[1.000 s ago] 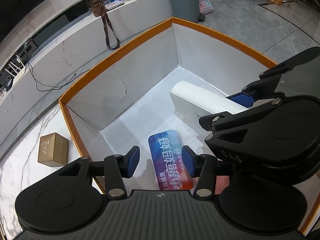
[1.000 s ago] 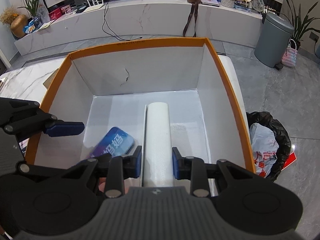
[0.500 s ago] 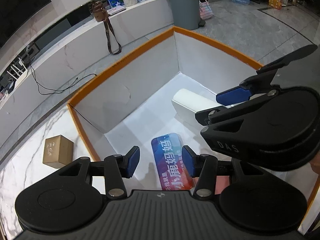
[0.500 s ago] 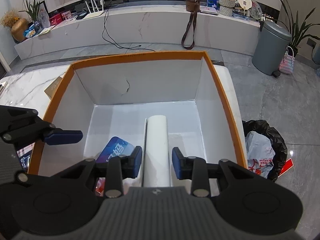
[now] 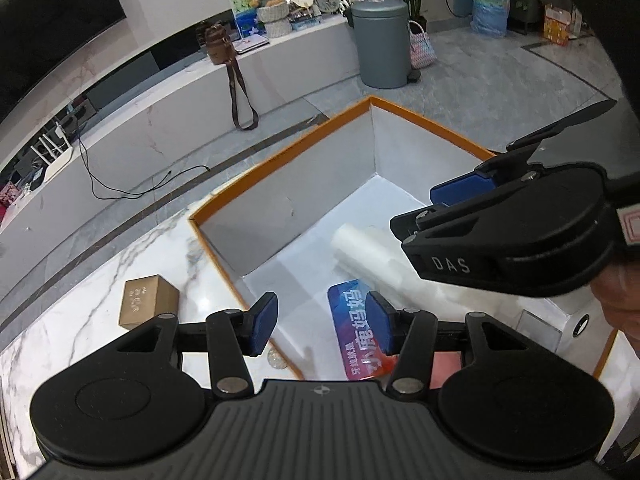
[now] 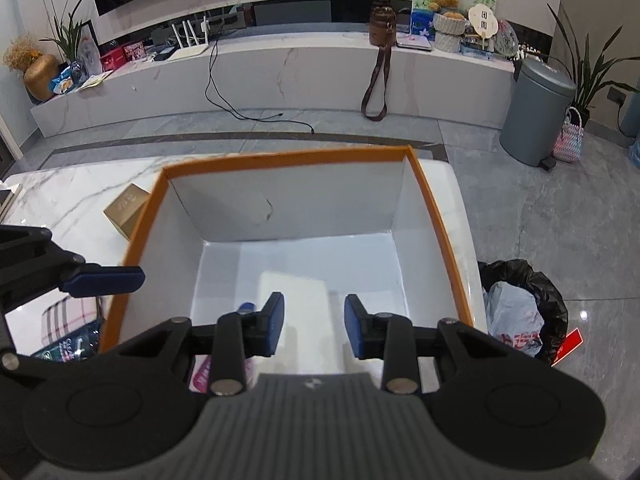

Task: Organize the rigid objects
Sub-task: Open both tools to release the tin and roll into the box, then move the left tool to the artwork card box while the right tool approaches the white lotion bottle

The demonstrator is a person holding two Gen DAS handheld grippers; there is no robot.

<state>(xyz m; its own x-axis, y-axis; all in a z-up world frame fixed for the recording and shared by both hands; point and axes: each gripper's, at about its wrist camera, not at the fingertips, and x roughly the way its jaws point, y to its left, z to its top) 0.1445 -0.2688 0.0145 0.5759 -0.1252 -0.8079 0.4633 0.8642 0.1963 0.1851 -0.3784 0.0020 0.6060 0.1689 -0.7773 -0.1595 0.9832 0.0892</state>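
The left gripper [image 5: 321,323] is opening its jaws with nothing between them; the right gripper [image 6: 314,327] is standing open and empty too. Inside the orange-rimmed box [image 5: 280,168], near its front, a flat glossy blue-and-red packet [image 5: 354,332] is lying on the white floor. Just beside it, a smooth white cylinder [image 5: 366,250] is lying. Outside the box's left wall, a small gold carton [image 5: 146,300] is sitting on marble.
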